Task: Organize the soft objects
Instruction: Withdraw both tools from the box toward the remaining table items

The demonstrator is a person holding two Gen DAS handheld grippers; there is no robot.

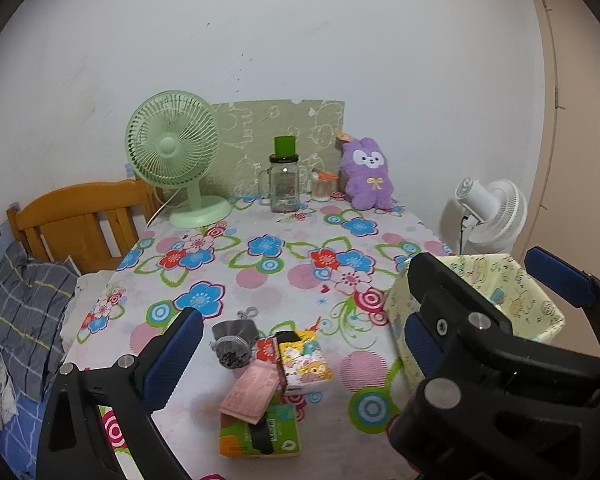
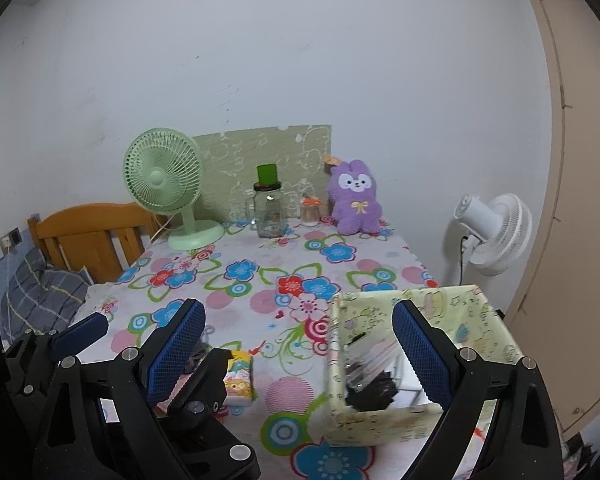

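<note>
A grey drawstring pouch (image 1: pixel 233 340), a yellow cartoon tissue pack (image 1: pixel 305 362), a pink packet (image 1: pixel 253 394) and a green packet (image 1: pixel 260 432) lie together at the table's near edge. My left gripper (image 1: pixel 300 354) is open and empty just above them. A yellow patterned fabric box (image 2: pixel 412 360) stands at the near right and holds dark and clear items. My right gripper (image 2: pixel 300 356) is open and empty, at the box's left wall. The tissue pack also shows in the right wrist view (image 2: pixel 240 378). A purple plush toy (image 1: pixel 366 174) sits at the far edge.
A green desk fan (image 1: pixel 174 152), a glass jar with a green lid (image 1: pixel 284 180) and a small cup (image 1: pixel 322 188) stand at the back of the flowered tablecloth (image 1: pixel 268 264). A white fan (image 1: pixel 488 216) is off the right side. A bed with a wooden headboard (image 1: pixel 76 224) lies left.
</note>
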